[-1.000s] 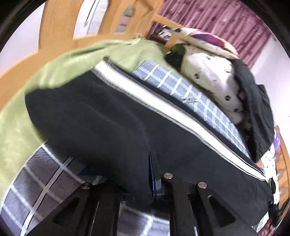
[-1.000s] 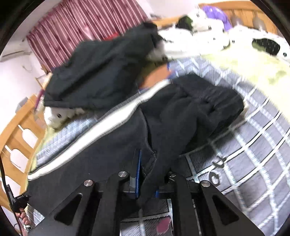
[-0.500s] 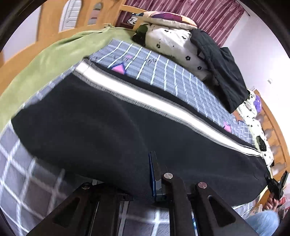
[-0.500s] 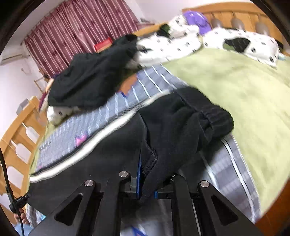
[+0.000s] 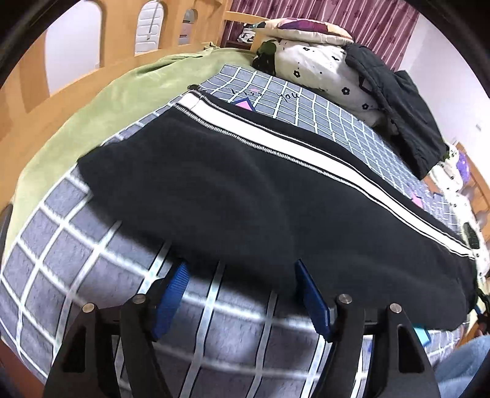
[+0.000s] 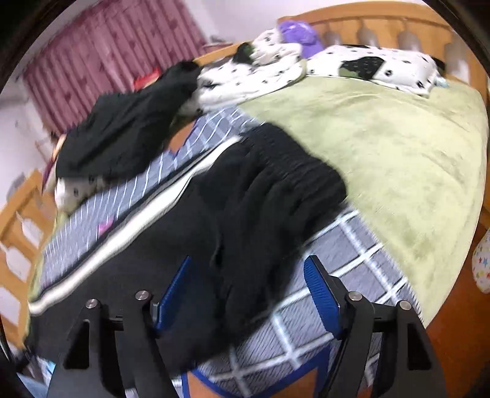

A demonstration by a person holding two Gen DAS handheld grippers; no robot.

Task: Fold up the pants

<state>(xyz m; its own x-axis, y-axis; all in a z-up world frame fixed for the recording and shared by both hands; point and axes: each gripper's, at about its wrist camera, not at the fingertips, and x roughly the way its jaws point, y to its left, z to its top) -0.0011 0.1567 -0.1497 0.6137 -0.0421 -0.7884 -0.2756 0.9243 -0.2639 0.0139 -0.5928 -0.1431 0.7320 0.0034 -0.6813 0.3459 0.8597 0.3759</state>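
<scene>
Presently listed: one pair of black pants (image 5: 245, 196), soft knit fabric, with a broad white stripe (image 5: 275, 134) edged in fine black-and-white lines running the length of the outer leg. Laid flat and long across a grey blanket (image 5: 76, 254) with a white grid pattern, on a bed. The ribbed, gathered waistband end (image 6: 294, 171) lies bunched toward a green cover (image 6: 398, 159); the fabric there is rumpled, and the right wrist view is blurred.

Left gripper (image 5: 242, 272): jaws opening, standing wide, blue pads (image 5: 312, 300) bare. The near hem of the pants lies just beyond the fingertips, with grid blanket showing between the two fingers; neither pad presses on the cloth.

Right gripper (image 6: 248, 269): jaws opening, likewise wide. A fold of the black cloth runs down between the two fingers toward the camera, lying on the blanket; the pads (image 6: 321, 294) stand clear of it on either side, so nothing is gripped.

Surroundings: a white spotted quilt (image 5: 324, 70) with a black garment (image 5: 404, 116) thrown over it along the far side of the bed; wooden bed rail (image 5: 76, 88); maroon curtain (image 5: 352, 21); a spotted pillow (image 6: 382, 67) by the wooden headboard (image 6: 382, 27).
</scene>
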